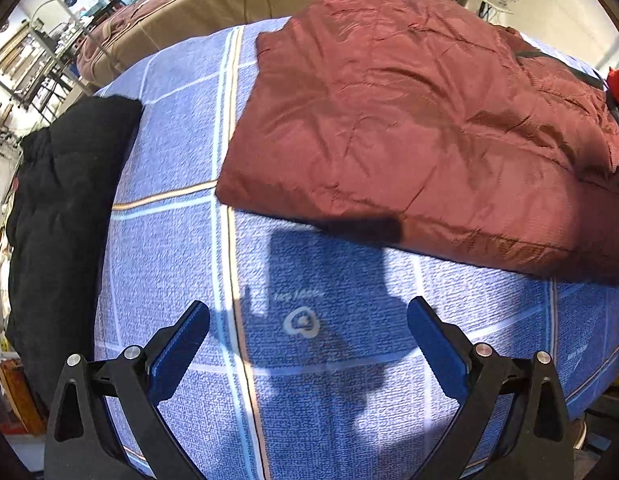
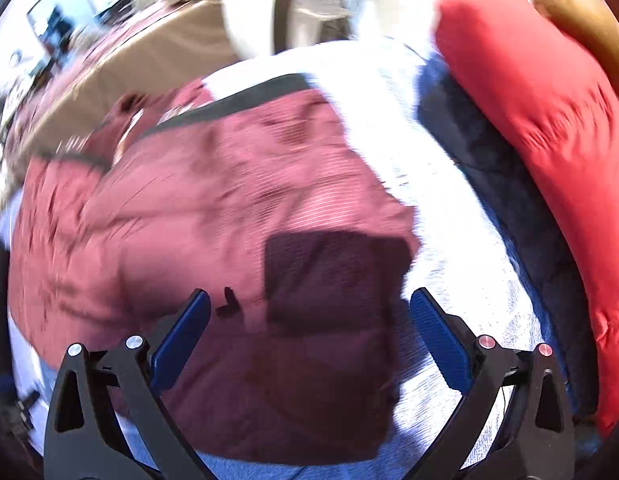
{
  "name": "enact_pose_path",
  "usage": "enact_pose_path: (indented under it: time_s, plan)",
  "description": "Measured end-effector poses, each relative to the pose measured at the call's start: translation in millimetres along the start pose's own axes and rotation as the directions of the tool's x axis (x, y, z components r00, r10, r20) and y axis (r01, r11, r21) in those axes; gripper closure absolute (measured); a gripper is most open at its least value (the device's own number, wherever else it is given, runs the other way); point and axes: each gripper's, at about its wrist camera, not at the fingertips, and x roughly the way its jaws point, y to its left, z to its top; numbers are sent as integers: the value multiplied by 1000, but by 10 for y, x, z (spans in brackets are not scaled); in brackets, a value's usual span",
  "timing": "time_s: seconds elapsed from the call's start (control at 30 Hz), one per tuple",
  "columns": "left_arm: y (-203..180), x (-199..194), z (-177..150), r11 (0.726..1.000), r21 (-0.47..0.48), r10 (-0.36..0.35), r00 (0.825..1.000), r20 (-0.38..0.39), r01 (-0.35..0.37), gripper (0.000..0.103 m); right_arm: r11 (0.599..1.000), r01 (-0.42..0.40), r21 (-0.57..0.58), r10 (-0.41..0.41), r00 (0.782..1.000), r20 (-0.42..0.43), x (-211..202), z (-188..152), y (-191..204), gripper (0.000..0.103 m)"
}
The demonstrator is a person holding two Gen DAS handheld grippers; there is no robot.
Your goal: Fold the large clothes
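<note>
The maroon jacket [image 1: 409, 120] lies folded into a compact, wrinkled rectangle on the blue checked bed [image 1: 309, 360], ahead of the left hand-held gripper [image 1: 308, 320] and beneath the right hand-held gripper [image 2: 309, 312]. Both spread wide, holding nothing. Folding appears largely complete; the final tidy remains.

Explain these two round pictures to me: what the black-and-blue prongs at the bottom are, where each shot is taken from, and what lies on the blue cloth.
No robot here: a person holds a two-finger gripper in each hand, and a fisheye camera on each looks along its fingers. One picture is from the left gripper, the other from the right gripper. Both stand open and hold nothing. On the blue checked sheet lies a folded maroon jacket. A black garment lies at the sheet's left edge. The right view, blurred, shows a red garment to the right.
</note>
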Motion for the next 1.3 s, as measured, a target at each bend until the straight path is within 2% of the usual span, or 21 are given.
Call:
enact_pose_path:
  time_s: [0.1, 0.2, 0.27, 0.37, 0.53, 0.57, 0.63, 0.67, 0.77, 0.83, 1.0, 1.13, 1.3]
  plan:
    - [18, 65, 94, 999, 12, -45, 999, 4, 45, 6, 989, -88, 119, 95, 994, -51, 187, 131, -327, 5]
    - [-2, 52, 137, 998, 19, -68, 998, 0, 68, 6, 960, -188, 209, 210, 974, -90, 398, 184, -533, 5]
    - [2, 77, 142, 996, 20, -86, 996, -11, 87, 6, 934, -249, 256, 283, 954, -101, 533, 157, -631, 5]
    - [19, 126, 148, 995, 23, -92, 995, -24, 93, 6, 875, -346, 339, 403, 908, -113, 719, 114, -775, 5]
    - [114, 199, 179, 995, -5, -100, 994, -34, 100, 6, 840, -413, 352, 465, 882, -77, 767, -4, -823, 5]
    - [121, 197, 189, 994, -16, -109, 993, -35, 109, 6, 824, -443, 354, 496, 865, -72, 782, -1, -828, 5]
    - [172, 208, 238, 990, -39, -136, 990, -32, 135, 6, 751, -541, 380, 607, 791, -74, 824, -22, -789, 7]
    - [202, 210, 273, 987, -51, -154, 988, -31, 153, 6, 740, -554, 381, 625, 776, -85, 845, -18, -742, 7]
    - [321, 205, 413, 977, -83, -200, 980, -14, 198, 6, 791, -515, 330, 575, 811, -114, 893, 71, -557, 7]
    - [442, 167, 543, 964, -119, -237, 972, 10, 236, 6, 799, -497, 338, 557, 823, -106, 914, 76, -523, 7]
    - [866, 192, 970, 928, -206, -301, 950, 80, 312, 6, 811, -503, 300, 554, 825, -114, 904, 97, -455, 7]
    - [1125, 389, 1317, 883, -259, -387, 919, 73, 393, 6, 829, -475, 296, 529, 838, -137, 920, 130, -395, 7]
    - [1150, 627, 1606, 877, -240, -417, 908, 46, 416, 6, 837, -458, 298, 513, 848, -136, 915, 164, -339, 5]
